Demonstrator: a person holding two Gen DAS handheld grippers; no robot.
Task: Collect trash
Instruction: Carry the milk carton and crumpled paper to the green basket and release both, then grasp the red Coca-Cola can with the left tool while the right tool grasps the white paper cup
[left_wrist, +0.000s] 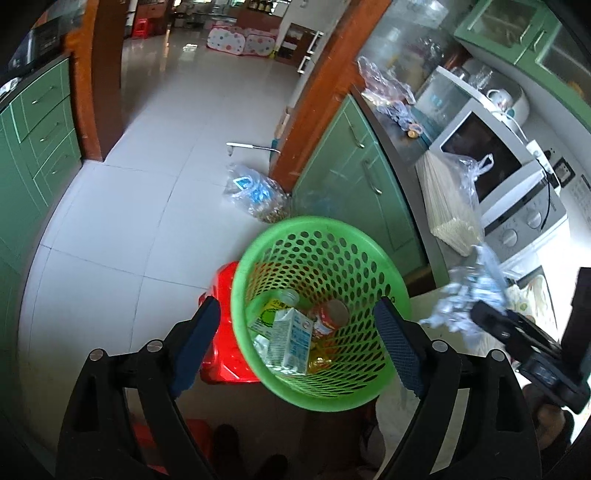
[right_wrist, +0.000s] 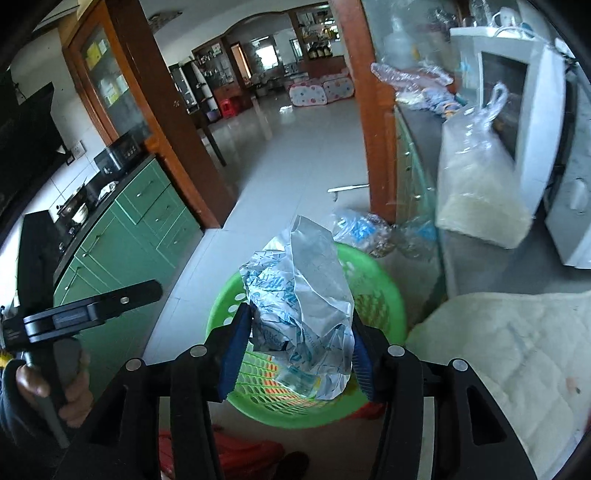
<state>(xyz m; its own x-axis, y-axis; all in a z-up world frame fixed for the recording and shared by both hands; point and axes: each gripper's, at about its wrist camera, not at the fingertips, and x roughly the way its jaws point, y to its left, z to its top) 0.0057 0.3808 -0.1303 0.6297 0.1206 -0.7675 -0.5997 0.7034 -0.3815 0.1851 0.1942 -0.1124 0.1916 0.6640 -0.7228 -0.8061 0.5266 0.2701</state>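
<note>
Several pieces, a milk carton (left_wrist: 291, 341) among them, already lie in the green basket (left_wrist: 258, 373). I clench my right gripper (right_wrist: 301, 341) on a crumpled plastic wrapper (right_wrist: 306, 295) above it; left gripper (left_wrist: 295, 354) hangs spread, empty.

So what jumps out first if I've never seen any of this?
The bright green basket on a red stool, with a milk carton and other trash inside. Next, the crumpled plastic wrapper pinched in the right gripper above it, while the left gripper hangs open.
</note>
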